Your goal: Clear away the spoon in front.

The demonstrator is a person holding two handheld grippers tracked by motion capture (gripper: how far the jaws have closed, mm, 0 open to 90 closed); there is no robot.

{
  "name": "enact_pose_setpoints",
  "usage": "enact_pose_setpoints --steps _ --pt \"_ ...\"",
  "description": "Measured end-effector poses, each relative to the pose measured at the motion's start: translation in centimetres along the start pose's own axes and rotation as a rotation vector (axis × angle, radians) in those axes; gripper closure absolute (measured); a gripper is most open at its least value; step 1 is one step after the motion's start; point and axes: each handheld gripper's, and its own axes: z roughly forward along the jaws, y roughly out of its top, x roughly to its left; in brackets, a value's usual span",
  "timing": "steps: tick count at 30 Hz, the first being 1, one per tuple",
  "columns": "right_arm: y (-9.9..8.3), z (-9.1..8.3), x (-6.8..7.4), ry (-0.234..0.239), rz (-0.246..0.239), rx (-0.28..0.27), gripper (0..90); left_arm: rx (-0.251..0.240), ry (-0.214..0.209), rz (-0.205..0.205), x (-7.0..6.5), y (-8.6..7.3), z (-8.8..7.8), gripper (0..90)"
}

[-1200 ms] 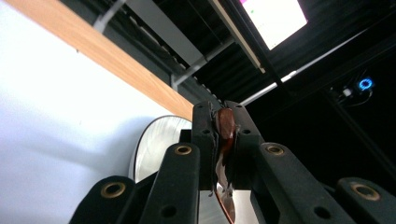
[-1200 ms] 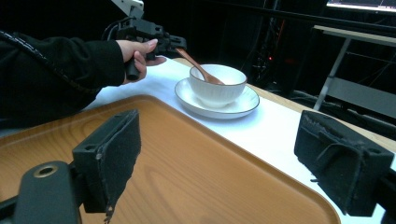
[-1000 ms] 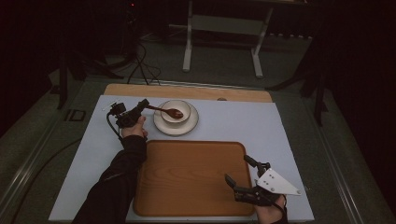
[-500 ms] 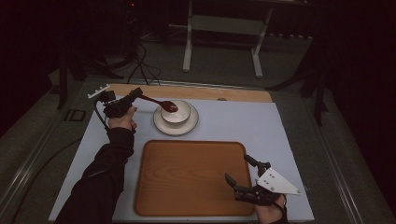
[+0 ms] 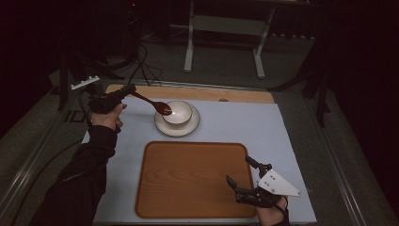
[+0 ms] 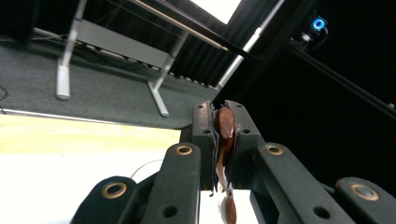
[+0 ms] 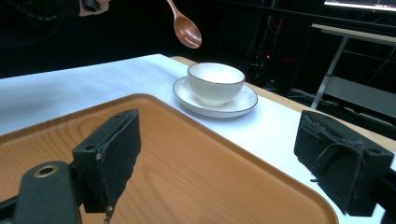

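Observation:
A dark red-brown wooden spoon (image 5: 153, 104) hangs in the air, its scoop just left of a white bowl (image 5: 179, 113) that stands on a white saucer (image 5: 164, 126). My left gripper (image 5: 123, 91) is shut on the spoon's handle (image 6: 225, 122), raised above the table's far left; the handle shows pinched between the jaws of the left gripper (image 6: 223, 110). My right gripper (image 5: 239, 170) rests open at the near right corner of a wooden tray (image 5: 188, 188), nothing between its pads. In the right gripper view the spoon (image 7: 187, 31) hovers above and left of the bowl (image 7: 215, 83).
A pale blue-white mat (image 5: 263, 127) covers the table, with a strip of wood along its far edge (image 5: 226, 94). The tray (image 7: 163, 154) holds nothing. A metal stand (image 5: 223, 28) and cables (image 5: 141, 61) lie on the dark floor beyond.
My left gripper has lifted the spoon out of the bowl, up and to the left. The right gripper has stayed where it was.

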Motion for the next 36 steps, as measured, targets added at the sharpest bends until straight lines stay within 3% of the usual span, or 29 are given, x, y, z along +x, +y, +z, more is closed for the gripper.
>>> enact_pose_setpoints --steps 14,22,36 --pt "0.0 0.0 0.0 -0.003 0.002 -0.003 14.5 0.092 -0.071 0.105 -1.2 1.5 -1.9 84.0" --pt "0.0 0.0 -0.1 -0.005 0.004 -0.002 14.5 0.164 -0.142 0.180 -1.4 1.4 -3.0 84.0" --pt "0.0 0.1 0.0 -0.007 0.000 0.003 14.5 0.278 -0.268 0.272 -2.4 0.8 -3.7 83.9"
